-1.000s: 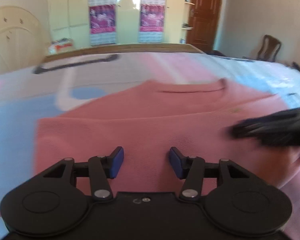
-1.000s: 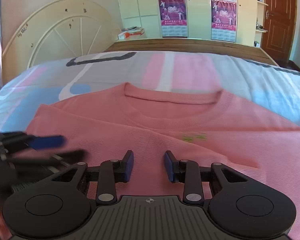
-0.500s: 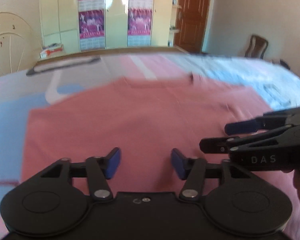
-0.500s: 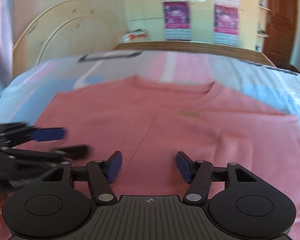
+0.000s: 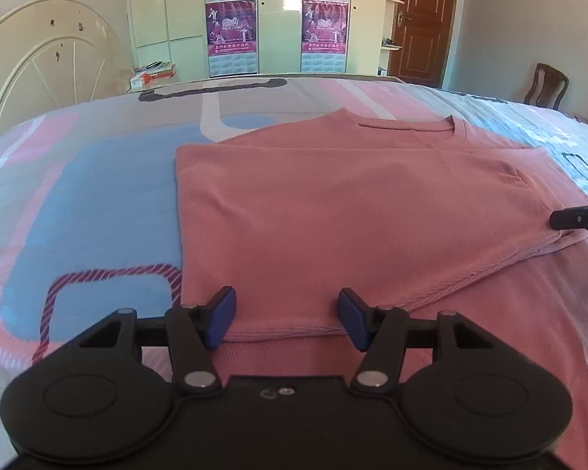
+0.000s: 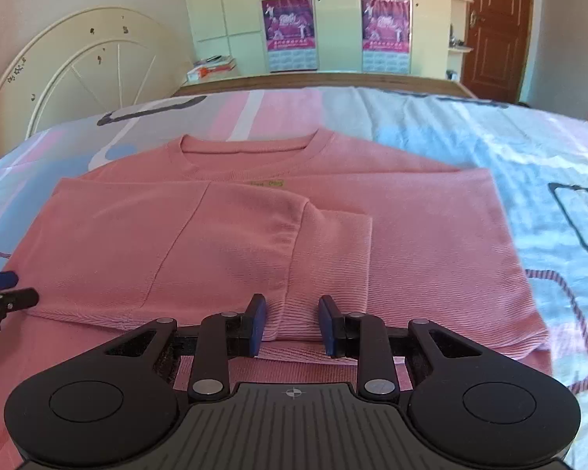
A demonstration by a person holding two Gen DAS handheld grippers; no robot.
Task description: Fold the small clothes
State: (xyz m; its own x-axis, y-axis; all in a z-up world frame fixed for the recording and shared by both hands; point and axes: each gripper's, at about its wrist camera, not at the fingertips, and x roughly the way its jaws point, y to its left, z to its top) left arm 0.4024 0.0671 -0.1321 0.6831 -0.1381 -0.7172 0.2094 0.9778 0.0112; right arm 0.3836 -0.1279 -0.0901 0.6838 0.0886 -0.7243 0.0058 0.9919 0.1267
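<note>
A pink long-sleeved top [image 5: 352, 211] lies flat on the bed, collar away from me, both sleeves folded in across the body. My left gripper [image 5: 286, 323] is open and empty over the top's near left hem. My right gripper [image 6: 292, 327] is open and empty over the folded sleeve cuff [image 6: 325, 274] near the hem. The top also shows in the right wrist view [image 6: 223, 243]. The right gripper's tip shows at the right edge of the left wrist view [image 5: 576, 217]; the left gripper's tip shows at the left edge of the right wrist view [image 6: 0, 290].
The bed sheet [image 5: 98, 211] has pink, blue and grey patches. A cream headboard [image 6: 78, 78] stands at the left, a wardrobe with posters [image 5: 278, 19] behind, a brown door [image 5: 423, 19] and a chair [image 5: 545, 86] at the right.
Both grippers have pulled back toward the near hem and apart from each other. The right gripper's jaws have opened wider than one second ago. More of the top shows.
</note>
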